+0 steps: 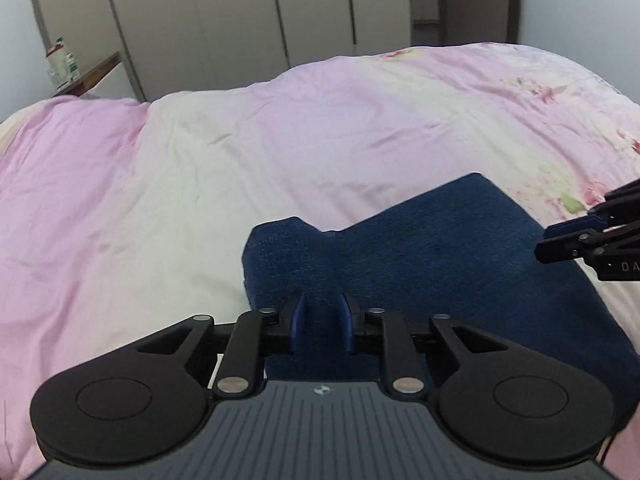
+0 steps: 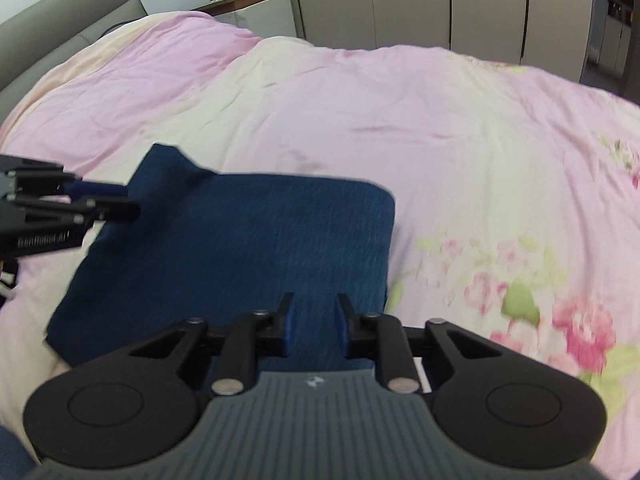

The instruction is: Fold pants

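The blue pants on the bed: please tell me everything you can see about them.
The blue pants are dark navy, of a soft, slightly ribbed-looking knit. They lie folded into a compact, roughly rectangular stack on the pink floral duvet, with one corner sticking out at the far left. The left gripper and the right gripper are both over the near edge, jaws parted; whether they touch the cloth is unclear.
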Demonstrator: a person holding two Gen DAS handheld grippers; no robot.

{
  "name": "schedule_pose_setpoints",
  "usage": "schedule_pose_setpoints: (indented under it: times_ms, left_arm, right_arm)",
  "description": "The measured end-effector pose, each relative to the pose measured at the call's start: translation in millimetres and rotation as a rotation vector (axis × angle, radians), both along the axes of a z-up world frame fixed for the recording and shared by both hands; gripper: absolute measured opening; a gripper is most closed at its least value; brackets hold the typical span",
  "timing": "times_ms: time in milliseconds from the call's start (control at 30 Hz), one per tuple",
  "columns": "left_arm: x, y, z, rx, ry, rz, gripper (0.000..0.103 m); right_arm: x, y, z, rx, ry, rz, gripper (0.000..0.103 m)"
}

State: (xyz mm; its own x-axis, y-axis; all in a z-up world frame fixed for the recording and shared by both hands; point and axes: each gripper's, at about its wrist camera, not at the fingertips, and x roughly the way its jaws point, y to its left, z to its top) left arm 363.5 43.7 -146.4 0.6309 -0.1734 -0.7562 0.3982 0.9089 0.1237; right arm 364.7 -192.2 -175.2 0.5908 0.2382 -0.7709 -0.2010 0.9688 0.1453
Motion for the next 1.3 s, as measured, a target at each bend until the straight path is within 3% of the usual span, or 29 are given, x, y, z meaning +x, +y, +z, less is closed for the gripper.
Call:
schedule_pose_setpoints:
  times_ms: [200, 400, 500, 667, 833, 1000, 1067, 1167, 1300]
  left_arm:
    - [34.2, 32.5, -36.1, -0.108, 0.158, 0.138, 0.024]
    - [18.6, 25.5, -15.0, -0.065, 0.118, 0.134, 0.024]
    - [-12.7, 26.1, 7.2, -0.073, 0.082, 0.08, 0.024]
    - [-73.3, 19.4, 27.1, -0.007, 0.059, 0.007, 0.024]
    - [-95.1, 13.7, -1.2, 0.113, 0.083, -0.013, 0.018]
    - [-82.2, 22.0, -35.9, 0.072, 0.154, 0.029, 0.02]
    - [-81.0, 23.6, -30.0, 0.061, 0.157, 0.047, 0.02]
    - [-88.4, 27.0, -6.9, 0.064, 0.146, 0.068, 0.02]
    - [-126.7, 37.4, 53.1, 0.041, 0.023, 0.085, 0.021]
  right_arm:
    - [35.8, 1.5, -32.5, -0.032, 0.054, 0.0, 0.006]
    - [33.1, 3.8, -32.4, -0.042, 0.052, 0.016, 0.008]
    - [6.9, 2.0, -13.9, -0.017, 0.02, 0.024, 0.013]
    - [-58.0, 2.4, 7.0, 0.009, -0.018, 0.011, 0.013]
    - [-107.0, 11.7, -5.2, 0.002, 0.01, -0.006, 0.014]
    - [-123.0, 24.6, -40.1, -0.043, 0.026, 0.001, 0.017]
    - [-120.6, 25.9, -46.6, -0.048, 0.031, 0.0, 0.017]
    - [-121.0, 26.4, -33.1, -0.051, 0.045, -0.011, 0.018]
    - [-138.0, 19.4, 11.9, 0.001, -0.01, -0.038, 0.038]
